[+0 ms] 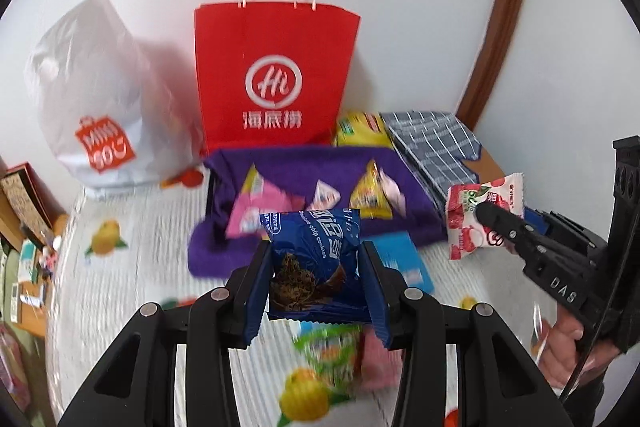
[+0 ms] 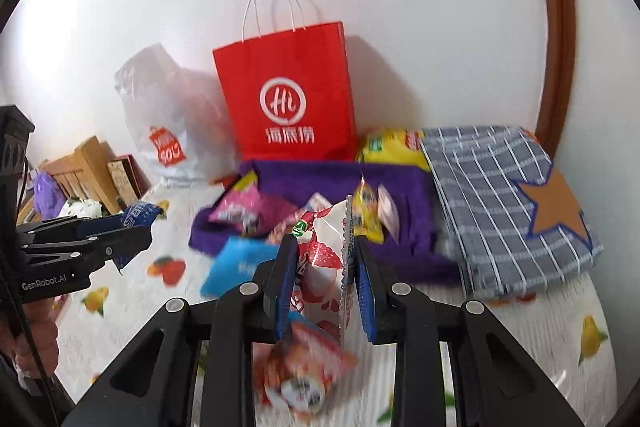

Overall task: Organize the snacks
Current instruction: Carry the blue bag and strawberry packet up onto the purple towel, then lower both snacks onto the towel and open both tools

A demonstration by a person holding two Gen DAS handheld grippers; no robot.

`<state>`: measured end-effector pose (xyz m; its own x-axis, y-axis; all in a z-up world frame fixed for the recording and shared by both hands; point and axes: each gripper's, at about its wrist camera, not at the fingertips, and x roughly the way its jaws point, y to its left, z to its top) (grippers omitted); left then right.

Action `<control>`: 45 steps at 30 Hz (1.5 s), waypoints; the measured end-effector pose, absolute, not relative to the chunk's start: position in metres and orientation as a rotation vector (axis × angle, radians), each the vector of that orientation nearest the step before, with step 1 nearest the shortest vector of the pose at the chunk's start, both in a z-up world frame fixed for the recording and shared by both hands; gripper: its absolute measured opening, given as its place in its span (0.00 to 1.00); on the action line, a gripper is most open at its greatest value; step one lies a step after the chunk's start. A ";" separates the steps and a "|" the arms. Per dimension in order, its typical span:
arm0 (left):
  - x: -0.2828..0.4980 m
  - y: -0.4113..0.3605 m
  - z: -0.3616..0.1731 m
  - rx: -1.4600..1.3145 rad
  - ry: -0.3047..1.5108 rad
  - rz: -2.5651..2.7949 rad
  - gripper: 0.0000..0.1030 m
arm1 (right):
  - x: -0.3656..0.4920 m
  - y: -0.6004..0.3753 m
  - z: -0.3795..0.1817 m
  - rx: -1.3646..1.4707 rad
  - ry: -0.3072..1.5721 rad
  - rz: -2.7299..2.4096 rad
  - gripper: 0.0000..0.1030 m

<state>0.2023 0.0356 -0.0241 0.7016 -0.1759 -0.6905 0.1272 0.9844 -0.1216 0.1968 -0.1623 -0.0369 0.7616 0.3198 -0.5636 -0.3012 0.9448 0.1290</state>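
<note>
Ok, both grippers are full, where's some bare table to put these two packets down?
Bare tablecloth lies left of the purple cloth, in front of the white plastic bag. Another open patch sits in front of the folded checked cloth. The purple cloth is crowded with snack packets, and more packets lie directly beneath both grippers.

Green packet (image 1: 330,355) below jaws blurred; red bag (image 2: 288,99) interior hidden
</note>
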 end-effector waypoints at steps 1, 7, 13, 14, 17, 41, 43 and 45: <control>0.209 0.036 -0.022 -0.068 0.775 -0.165 0.40 | 0.206 -0.159 -0.033 0.030 0.619 0.336 0.28; 0.265 0.047 -0.013 -0.115 0.792 -0.152 0.40 | 0.268 -0.142 -0.019 -0.003 0.645 0.311 0.27; 0.322 0.056 -0.019 -0.117 0.804 -0.136 0.40 | 0.322 -0.132 -0.019 -0.007 0.687 0.318 0.27; 0.329 0.057 -0.023 -0.125 0.811 -0.133 0.40 | 0.329 -0.130 -0.021 -0.007 0.691 0.321 0.27; 0.353 0.063 -0.043 -0.158 0.841 -0.122 0.40 | 0.347 -0.125 -0.030 0.000 0.706 0.337 0.27; 0.376 0.073 -0.084 -0.162 0.952 -0.080 0.40 | 0.383 -0.088 -0.114 -0.175 0.943 0.445 0.28; 0.377 0.071 -0.085 -0.156 0.954 -0.084 0.40 | 0.384 -0.089 -0.117 -0.182 0.960 0.436 0.28; 0.377 0.069 -0.086 -0.151 0.957 -0.087 0.40 | 0.387 -0.091 -0.119 -0.182 0.975 0.427 0.28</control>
